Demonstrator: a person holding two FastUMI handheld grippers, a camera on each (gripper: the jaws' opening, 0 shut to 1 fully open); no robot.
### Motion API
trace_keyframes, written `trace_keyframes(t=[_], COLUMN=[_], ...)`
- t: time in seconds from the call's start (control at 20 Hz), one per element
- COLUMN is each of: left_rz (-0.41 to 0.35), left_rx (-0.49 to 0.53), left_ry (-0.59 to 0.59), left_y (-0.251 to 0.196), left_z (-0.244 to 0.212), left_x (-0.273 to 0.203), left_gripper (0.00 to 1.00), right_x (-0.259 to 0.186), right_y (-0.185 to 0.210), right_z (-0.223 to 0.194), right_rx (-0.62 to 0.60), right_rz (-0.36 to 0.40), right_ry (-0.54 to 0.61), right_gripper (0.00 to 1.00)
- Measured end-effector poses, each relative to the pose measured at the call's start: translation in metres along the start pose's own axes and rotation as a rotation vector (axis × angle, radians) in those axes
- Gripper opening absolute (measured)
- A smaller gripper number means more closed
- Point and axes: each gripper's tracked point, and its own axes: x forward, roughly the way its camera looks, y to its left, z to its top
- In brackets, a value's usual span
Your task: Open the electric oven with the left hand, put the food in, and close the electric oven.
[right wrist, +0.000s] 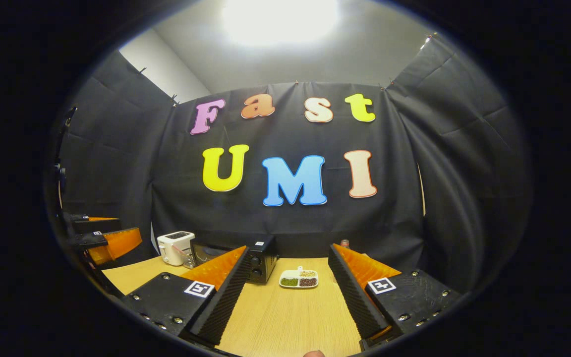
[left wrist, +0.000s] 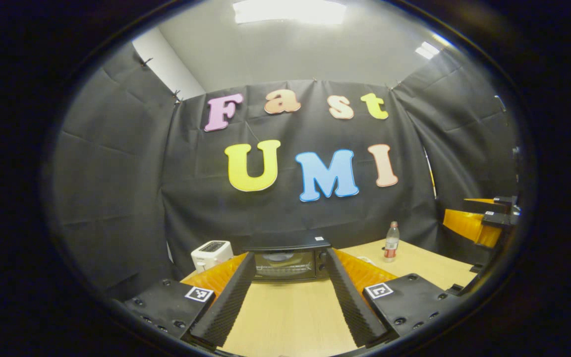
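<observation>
Oven [left wrist: 288,260], black with a glass door that stands closed and knobs on its right side, sits at the far edge of the worktop [left wrist: 285,317], beside a white toaster [left wrist: 211,254]. Food sits in a white sectioned dish [right wrist: 299,279] near the oven's right side. A bottle [left wrist: 391,242] stands farther right. Left tongs [left wrist: 288,297] are spread wide, gripping nothing, above the worktop. Right tongs [right wrist: 285,297] likewise gape, touching nothing.

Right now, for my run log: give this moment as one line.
stage: start | oven: door shut | food plate: on table | left gripper: open, empty | right gripper: open, empty
</observation>
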Motion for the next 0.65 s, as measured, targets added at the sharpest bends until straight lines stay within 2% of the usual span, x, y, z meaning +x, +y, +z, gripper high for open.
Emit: trace_keyframes(t=[0.15,0.45,0.65], left_rz=[-0.012,-0.015,-0.013], left_rx=[-0.012,-0.035,-0.046], left_ry=[-0.007,-0.018,-0.016], left_y=[-0.002,0.006,0.013], left_z=[0.003,0.006,0.005], left_x=[-0.004,-0.008,-0.008], left_gripper=[0.90,1.00,1.00], right_x=[-0.006,-0.012,-0.013], right_y=[0.004,0.008,0.014], right_z=[0.003,0.013,0.019], right_rx=[0.013,0.004,0.005], right_rz=[-0.013,-0.035,-0.040], right_ry=[-0.006,-0.037,-0.047], right_gripper=[0.97,0.97,0.96])
